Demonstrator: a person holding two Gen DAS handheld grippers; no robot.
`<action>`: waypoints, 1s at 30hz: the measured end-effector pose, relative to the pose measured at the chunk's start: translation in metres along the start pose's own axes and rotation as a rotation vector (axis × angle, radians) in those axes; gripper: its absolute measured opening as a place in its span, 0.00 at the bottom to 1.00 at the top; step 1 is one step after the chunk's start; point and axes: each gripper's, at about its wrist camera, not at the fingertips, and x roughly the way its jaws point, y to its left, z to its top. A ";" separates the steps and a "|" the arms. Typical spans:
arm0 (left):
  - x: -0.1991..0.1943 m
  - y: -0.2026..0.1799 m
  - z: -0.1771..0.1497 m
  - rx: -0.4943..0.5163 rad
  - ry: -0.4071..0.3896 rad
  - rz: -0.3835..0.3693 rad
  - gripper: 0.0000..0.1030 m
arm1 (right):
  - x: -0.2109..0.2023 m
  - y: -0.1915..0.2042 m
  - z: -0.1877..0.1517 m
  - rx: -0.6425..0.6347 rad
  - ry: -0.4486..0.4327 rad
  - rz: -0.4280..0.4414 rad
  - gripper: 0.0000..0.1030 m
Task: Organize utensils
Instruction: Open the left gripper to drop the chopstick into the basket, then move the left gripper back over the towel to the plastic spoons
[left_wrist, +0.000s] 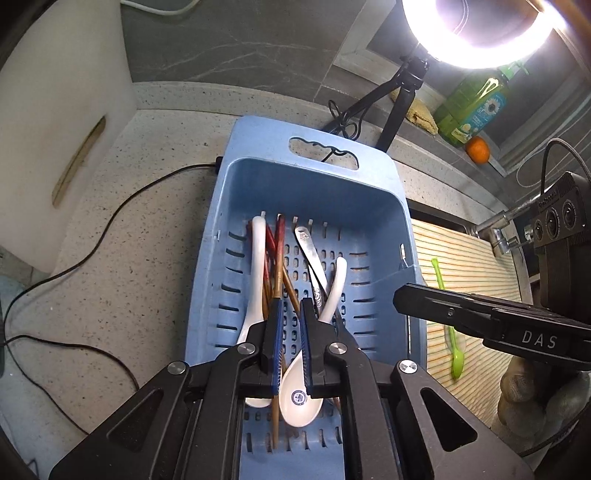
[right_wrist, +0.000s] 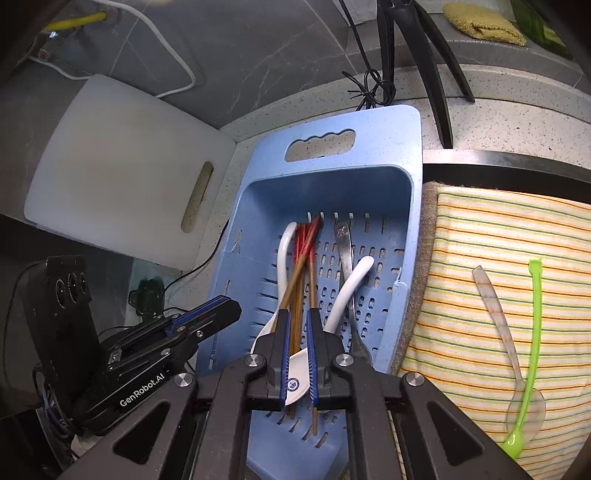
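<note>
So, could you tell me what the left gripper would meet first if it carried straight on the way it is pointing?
Probably the utensils in the blue basket: the left gripper, nearly shut and empty, points down at the chopsticks and white spoon lying under its fingertips. Which it would touch first is hard to judge.

A speckled stone countertop carries the items. Directly on it lie a blue slotted basket, a white cutting board propped at the far left against the grey wall, black cables trailing across the bare surface, and the black legs of a lamp tripod behind the basket. Just beside the basket's right wall, a striped cloth covers the surface and bears a green plastic spoon and a clear plastic spoon side by side.
</note>
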 end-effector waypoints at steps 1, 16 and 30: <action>-0.001 0.000 0.000 0.001 0.000 -0.002 0.07 | -0.002 0.000 -0.001 -0.004 -0.003 0.000 0.09; -0.031 -0.045 -0.024 0.027 -0.066 -0.002 0.13 | -0.087 -0.037 -0.011 -0.052 -0.079 0.056 0.23; -0.021 -0.136 -0.069 0.007 -0.064 -0.059 0.13 | -0.153 -0.144 -0.018 -0.049 -0.060 0.017 0.24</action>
